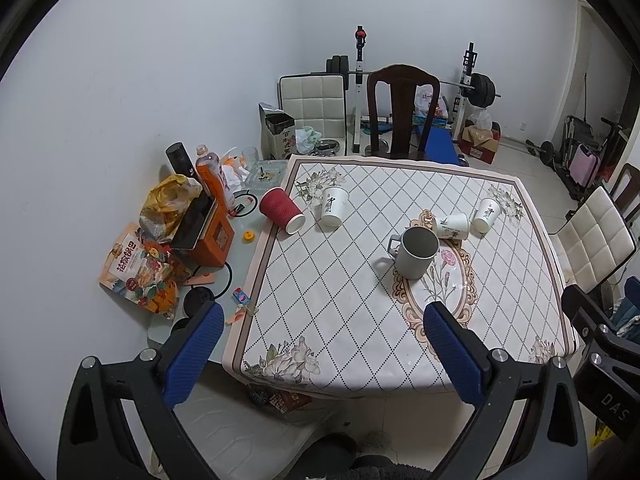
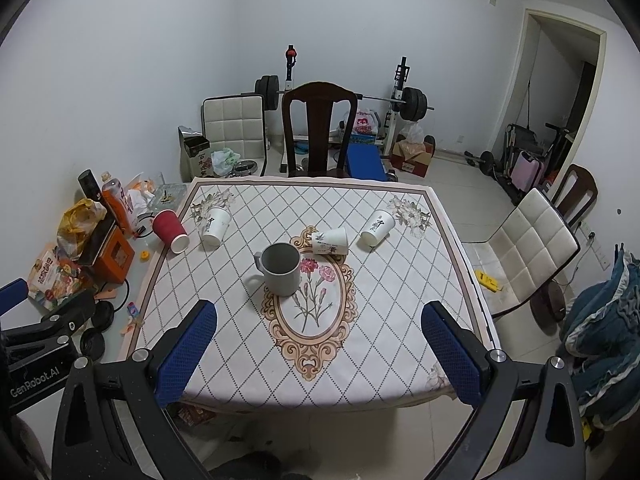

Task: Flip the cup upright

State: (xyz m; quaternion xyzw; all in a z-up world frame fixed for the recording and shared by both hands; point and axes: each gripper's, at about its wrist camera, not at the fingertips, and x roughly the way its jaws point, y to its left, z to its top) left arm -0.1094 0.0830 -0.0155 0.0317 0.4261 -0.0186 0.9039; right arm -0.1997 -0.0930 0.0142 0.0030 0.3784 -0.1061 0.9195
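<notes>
On the bench (image 2: 248,360) stood one grey mug (image 2: 282,269), upright. Three white paper cups (image 2: 215,225) (image 2: 330,241) (image 2: 377,227) and one red paper cup (image 2: 170,230) lay tipped over. Two grippers were open.

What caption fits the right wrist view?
Open right gripper faces upright grey mug among four tipped paper cups.

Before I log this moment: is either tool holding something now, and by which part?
Nothing is held. The left tool and the right tool are both open and empty, above the table's near edge.
</notes>
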